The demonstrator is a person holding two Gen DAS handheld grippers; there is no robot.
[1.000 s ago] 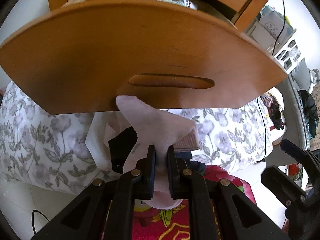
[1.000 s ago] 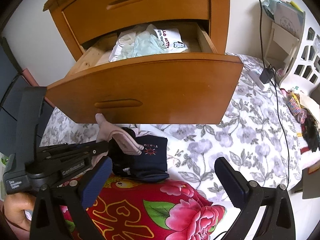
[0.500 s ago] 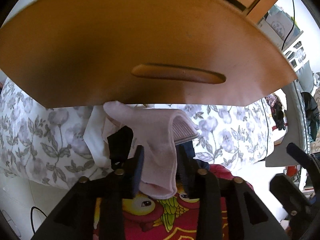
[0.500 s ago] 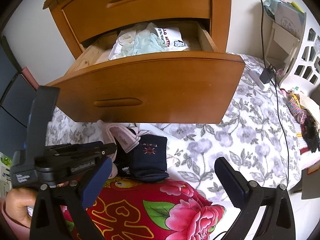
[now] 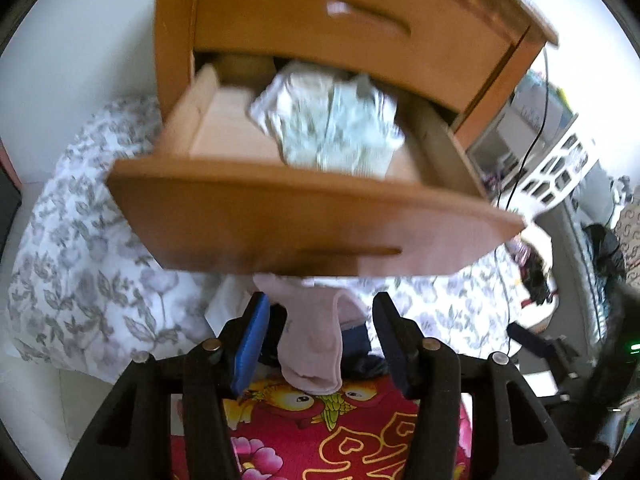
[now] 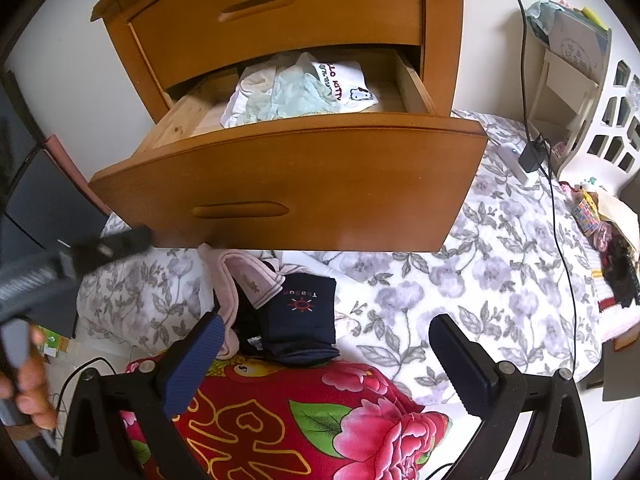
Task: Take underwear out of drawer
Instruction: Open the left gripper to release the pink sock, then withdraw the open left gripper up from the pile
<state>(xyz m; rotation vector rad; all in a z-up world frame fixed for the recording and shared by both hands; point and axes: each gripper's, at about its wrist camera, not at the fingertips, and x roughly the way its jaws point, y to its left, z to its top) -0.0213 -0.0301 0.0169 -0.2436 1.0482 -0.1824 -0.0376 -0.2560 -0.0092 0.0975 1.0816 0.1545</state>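
Pale, crumpled underwear [image 5: 332, 128] heaped in open wooden drawer [image 5: 304, 220], frame centre; below, left hand-held gripper [image 5: 320, 340] opening, pink sock [image 5: 316, 344] loose between jaws; right hand-held gripper [image 6: 324, 356] wide open, empty.

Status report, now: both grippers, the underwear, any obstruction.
Left gripper opening, pink garment loose between jaws. Right gripper open, empty. Underwear in open drawer. Nothing blocking.
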